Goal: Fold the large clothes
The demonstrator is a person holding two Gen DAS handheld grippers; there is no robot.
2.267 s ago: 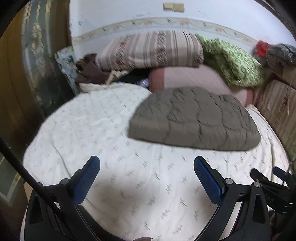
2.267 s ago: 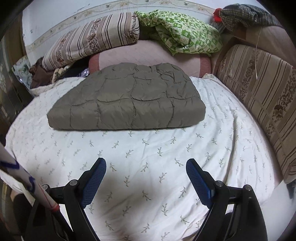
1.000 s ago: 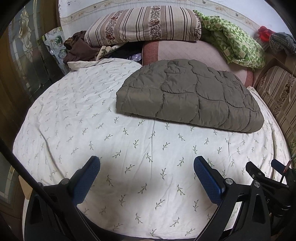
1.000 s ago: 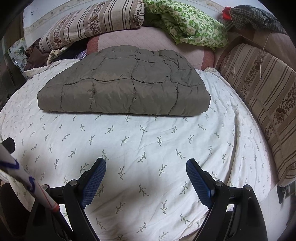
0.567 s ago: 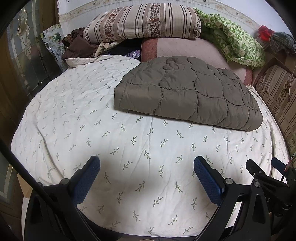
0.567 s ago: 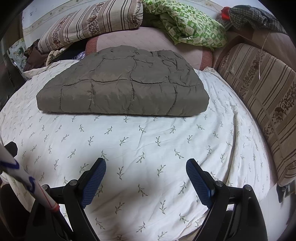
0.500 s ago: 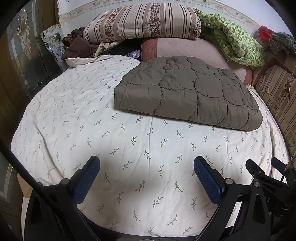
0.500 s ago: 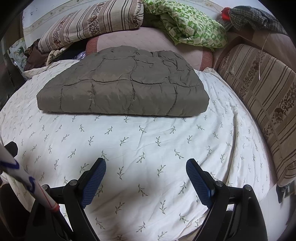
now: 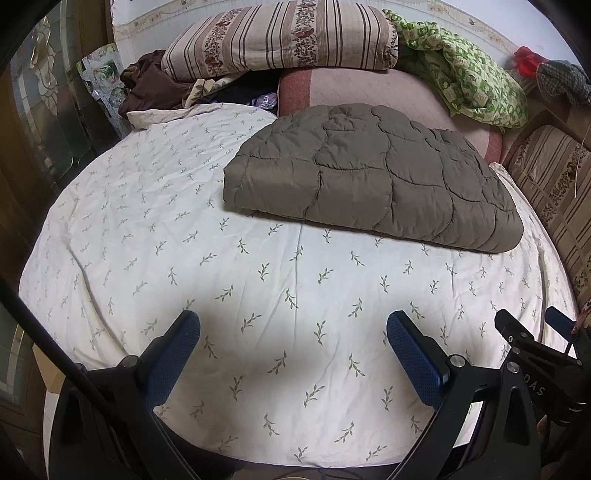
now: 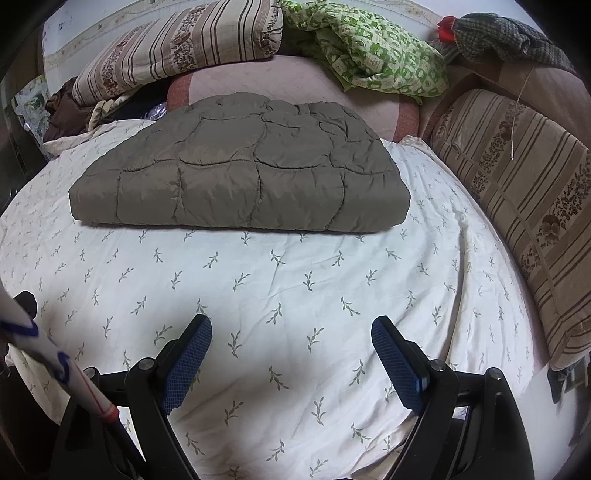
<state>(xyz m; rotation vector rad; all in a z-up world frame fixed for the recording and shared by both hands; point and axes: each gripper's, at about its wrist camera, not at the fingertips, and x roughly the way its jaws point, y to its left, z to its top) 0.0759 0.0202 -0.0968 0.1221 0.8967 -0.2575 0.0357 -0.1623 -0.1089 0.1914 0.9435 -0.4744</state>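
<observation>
Now both views have dipped since a moment ago, and the quilted garment [image 9: 369, 173] lies folded at the bed's [image 9: 147, 206] far end. The left gripper [image 9: 291, 332] and right gripper [image 10: 291, 332] hang spread, empty, well short of it; folding looks finished.

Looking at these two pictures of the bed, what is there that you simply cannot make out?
- Folded grey quilted garment: both views; folds hide sleeves and fastening.
- Dark clothes under the striped pillow: left view; the pillow covers them.
- Checked cloth: right view; the picture edge cuts it off.
</observation>
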